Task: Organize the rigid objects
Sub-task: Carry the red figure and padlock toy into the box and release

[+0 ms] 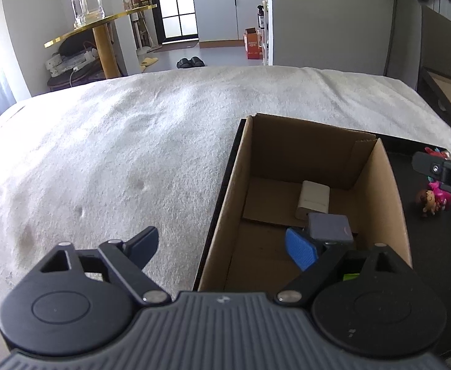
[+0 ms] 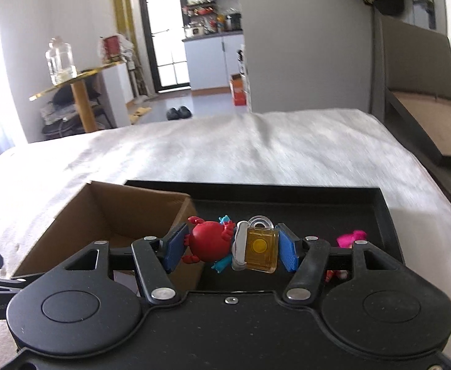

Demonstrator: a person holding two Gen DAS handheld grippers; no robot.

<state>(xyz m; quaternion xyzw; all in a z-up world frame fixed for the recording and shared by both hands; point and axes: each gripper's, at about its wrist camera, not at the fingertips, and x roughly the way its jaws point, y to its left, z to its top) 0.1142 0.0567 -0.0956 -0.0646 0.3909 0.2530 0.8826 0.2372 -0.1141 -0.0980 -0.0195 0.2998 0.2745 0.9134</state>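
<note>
Pads (image 2: 176, 248) of our right gripper (image 2: 231, 248) clamp a red crab toy (image 2: 208, 243) and an amber padlock (image 2: 260, 251) side by side above the black tray (image 2: 287, 199). Our left gripper (image 1: 228, 246) gapes wide over the cardboard box (image 1: 385, 200), where a white block (image 1: 314, 199) and grey block (image 1: 328, 226) lie. A pink doll (image 1: 435, 199) sits on the tray.

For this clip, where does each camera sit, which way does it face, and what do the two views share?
Left wrist: on the left hand-held gripper, open, looking down into the cardboard box; only its own fingers show.
Right wrist: on the right hand-held gripper, facing the black tray, clamping a red toy and yellow block.
Shared: box, tray, white bed.
</note>
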